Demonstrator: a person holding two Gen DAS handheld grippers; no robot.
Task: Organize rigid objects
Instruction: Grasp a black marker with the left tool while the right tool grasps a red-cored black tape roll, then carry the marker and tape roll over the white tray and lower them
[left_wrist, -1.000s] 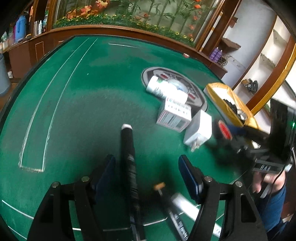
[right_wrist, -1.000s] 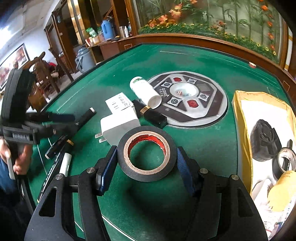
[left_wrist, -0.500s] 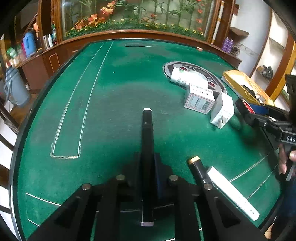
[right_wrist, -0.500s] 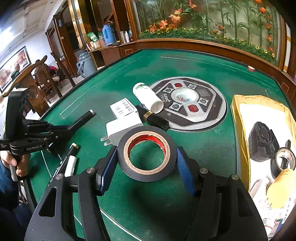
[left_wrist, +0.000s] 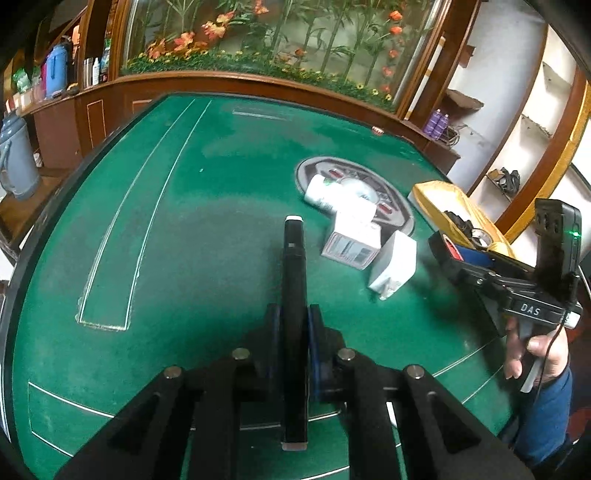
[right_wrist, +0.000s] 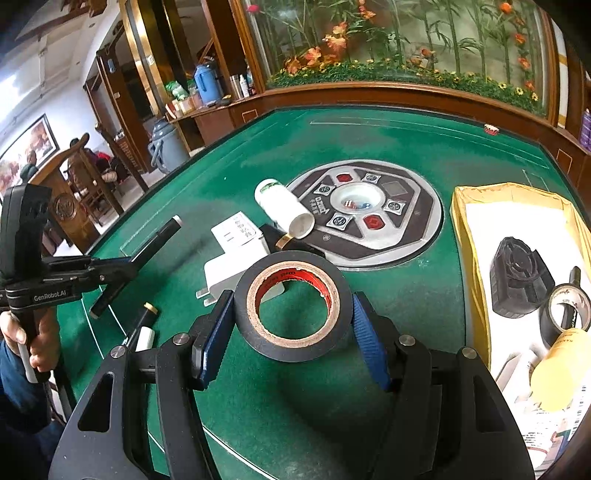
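Two things are held now. A second ago the left gripper was wide apart around the black pen; now it is squeezed tight on it, low in the middle of the frame. The black tape roll is kept clamped in the right gripper. Both can be carried to the yellow tray at the right.

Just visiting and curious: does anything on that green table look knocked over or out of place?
Yes. The white bottle lies on its side, partly on the round centre panel instead of standing. A marker also lies loose near the table's edge.
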